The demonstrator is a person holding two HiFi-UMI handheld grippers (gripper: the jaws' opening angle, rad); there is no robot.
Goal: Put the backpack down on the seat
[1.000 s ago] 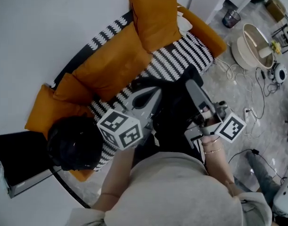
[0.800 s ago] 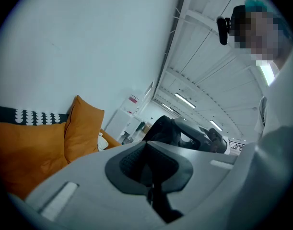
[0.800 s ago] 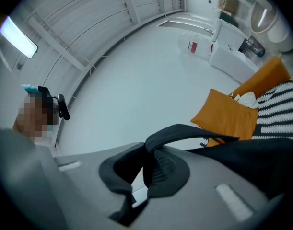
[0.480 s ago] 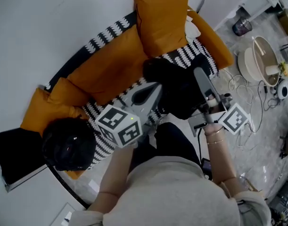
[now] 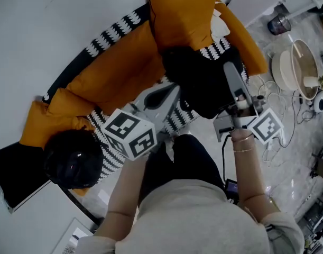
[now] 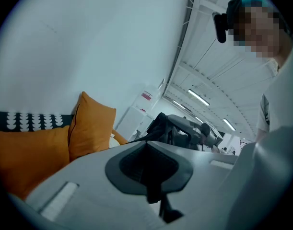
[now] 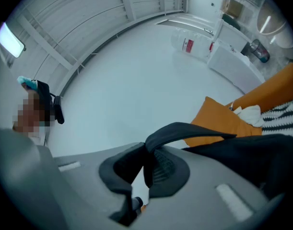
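Sofa (image 5: 119,70): orange back cushions and a black-and-white patterned seat cover (image 5: 181,119). It curves along the white wall. One loose orange cushion (image 5: 182,9) stands upright at the right end.

Backpack (image 5: 201,89): black and soft-bodied, over the right part of the seat, just in front of the upright cushion. Whether its base touches the cover cannot be told from above. The body slumps below the right gripper, so my judgement is that the gripper carries at least part of the weight.

Black rounded object (image 5: 71,165) at the left end of the sofa, well apart from the backpack. Unidentified.

Right gripper (image 5: 229,72): reaches in over the backpack from the floor side. In the right gripper view its (image 7: 148,169) jaws are clamped on the backpack's strap (image 7: 189,131). The strap runs out to the right towards the bag body. Gripping by the strap lets the bag hang upright for lowering.

Left gripper (image 5: 173,91): beside the backpack on its left, over the patterned cover. In the left gripper view its (image 6: 148,171) jaws are together with nothing between them. Probably kept close to steady the bag.

Judgement: set-down nearly done, release pending.
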